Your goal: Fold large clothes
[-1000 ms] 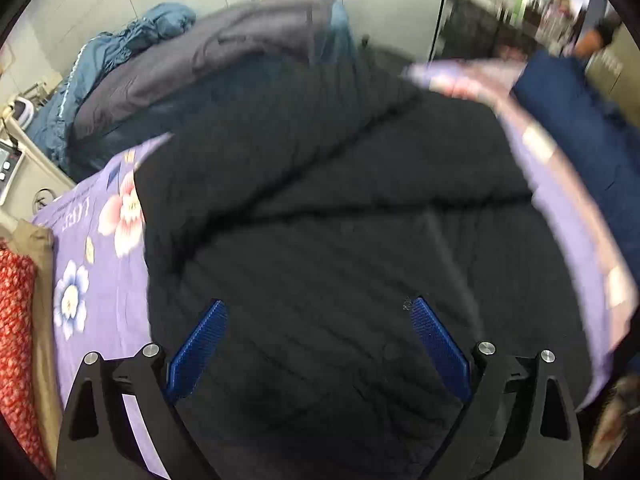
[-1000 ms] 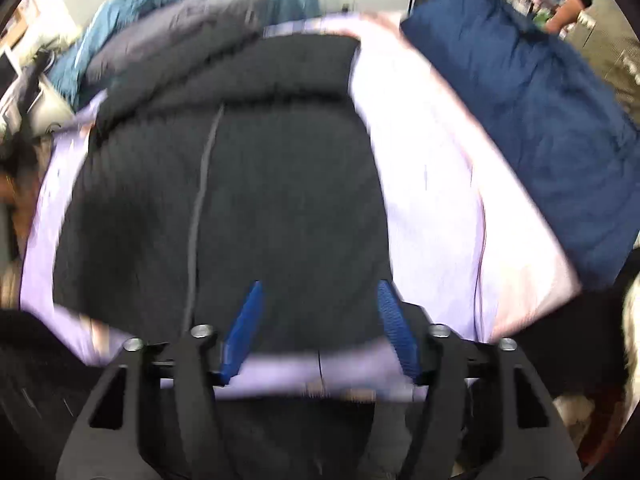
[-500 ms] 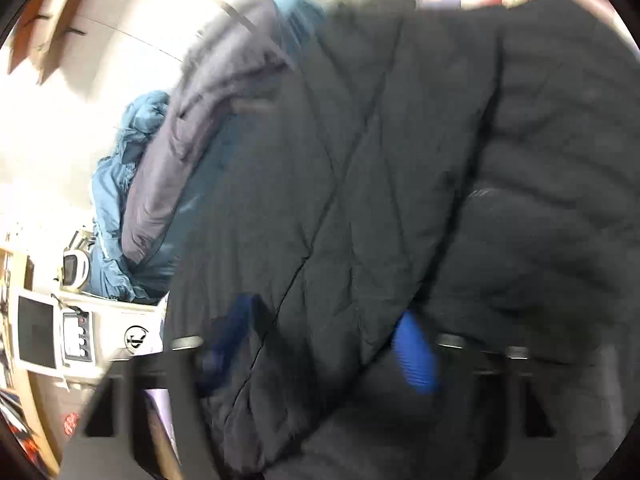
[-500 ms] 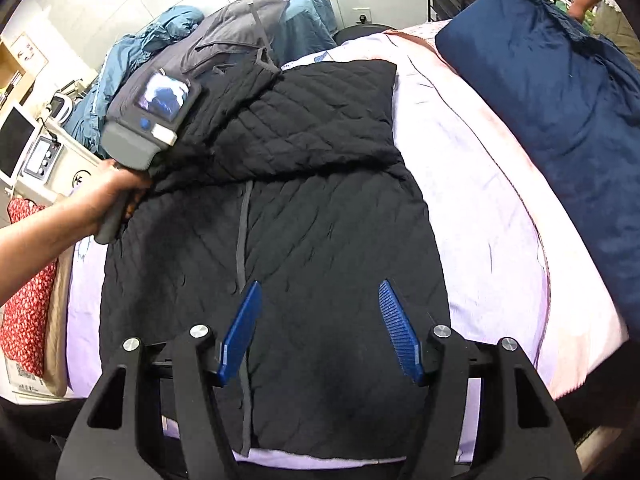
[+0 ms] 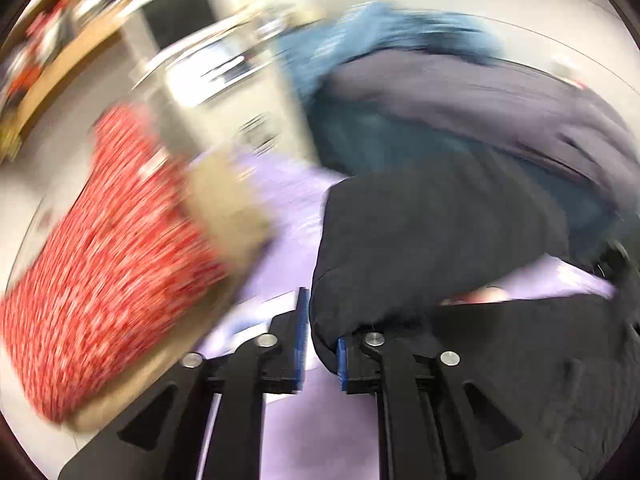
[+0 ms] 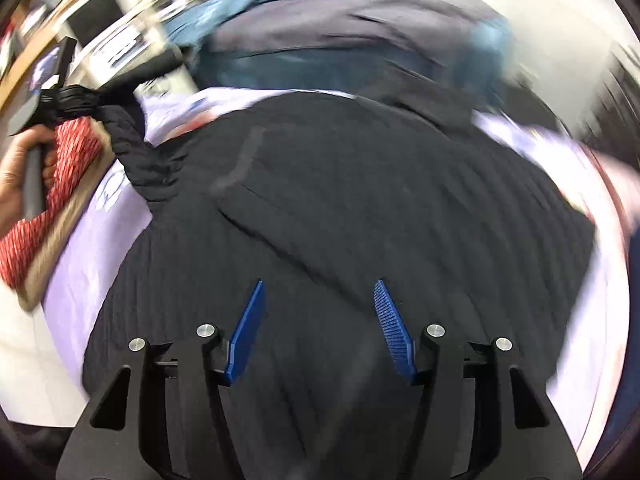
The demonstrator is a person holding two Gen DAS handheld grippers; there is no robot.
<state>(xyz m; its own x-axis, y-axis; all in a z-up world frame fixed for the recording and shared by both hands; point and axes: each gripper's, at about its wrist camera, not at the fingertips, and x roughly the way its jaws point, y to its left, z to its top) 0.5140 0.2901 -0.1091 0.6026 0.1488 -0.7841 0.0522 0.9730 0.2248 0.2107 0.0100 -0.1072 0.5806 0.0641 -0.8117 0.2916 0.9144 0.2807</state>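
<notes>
- My left tongs were clamped on a bunched sleeve of the black jacket, the blue pads nearly together with a thick wad of quilted cloth between them.
- From the right view, that sleeve rose as a twisted rope from the jacket's left shoulder up to the left tongs, with my left hand round the grip, out past the edge of the bed.
- My right tongs hung spread wide over the jacket's lower half, holding nothing; I could not tell whether the tips touched the cloth.
- The jacket lay spread on the lilac sheet of the bed, body mostly flat, with a pile of blue and grey bedding at the far end and a red patterned cushion off the left side.
- Both views were smeared by motion, so the fine lie of the seams was hard to read.
- I judged the step to be folding the sleeve in across the body, barely begun, since the sleeve was stretched outward.
- To do it well, I would have swung the sleeve inward in a low arc, letting the twist unwind so it landed flat across the back.
- I would have pressed the right tongs lightly on the body near the shoulder line, to keep the whole jacket from sliding on the sheet.
- The padding looked springy, so I expected it to need smoothing once released.
</notes>
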